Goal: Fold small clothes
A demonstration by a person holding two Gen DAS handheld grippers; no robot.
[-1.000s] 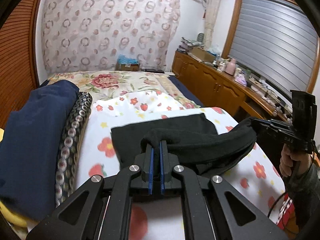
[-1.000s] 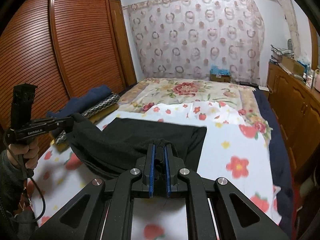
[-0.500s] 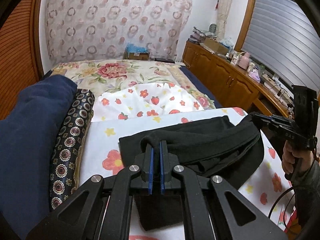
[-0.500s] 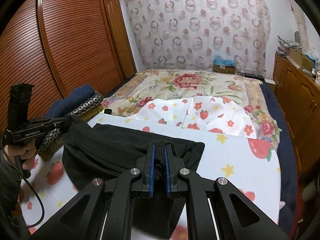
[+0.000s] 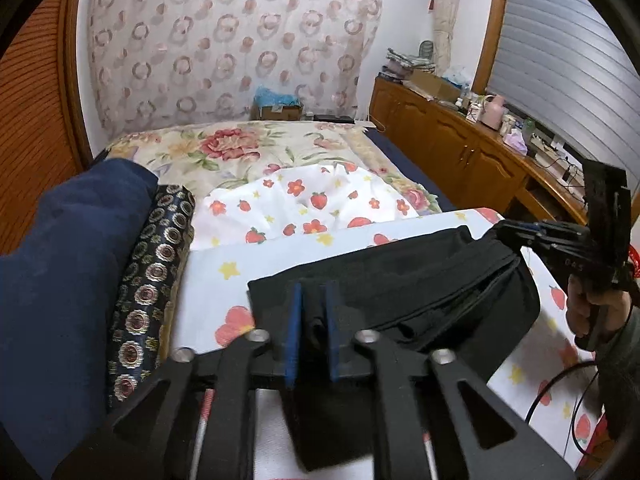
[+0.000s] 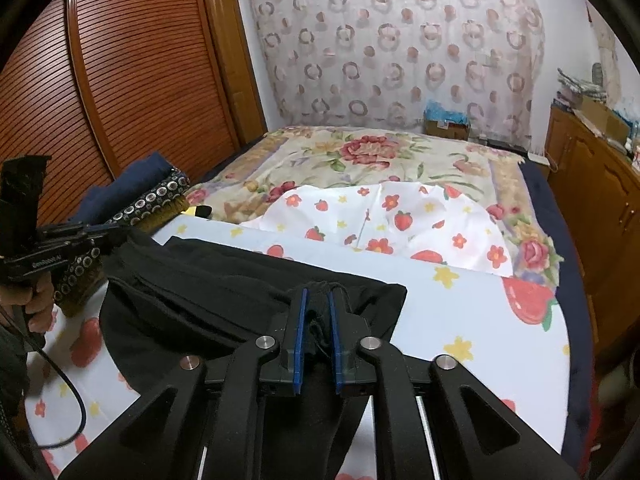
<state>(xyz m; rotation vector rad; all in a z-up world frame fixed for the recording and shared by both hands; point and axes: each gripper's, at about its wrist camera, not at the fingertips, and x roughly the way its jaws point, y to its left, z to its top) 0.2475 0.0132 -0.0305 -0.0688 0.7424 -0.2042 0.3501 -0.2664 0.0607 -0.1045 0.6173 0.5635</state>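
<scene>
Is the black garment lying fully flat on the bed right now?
No: the black garment is lifted along one edge, which sags between the left gripper and right gripper.

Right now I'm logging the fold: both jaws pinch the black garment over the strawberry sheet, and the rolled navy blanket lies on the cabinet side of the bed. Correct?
One thing is wrong: the rolled navy blanket lies on the wardrobe side, not the cabinet side, as the right wrist view shows. The left gripper and right gripper do pinch the black garment over the strawberry sheet.

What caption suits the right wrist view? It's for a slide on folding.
Right gripper and left gripper each hold an end of a black garment above the flowered bed sheet.
</scene>
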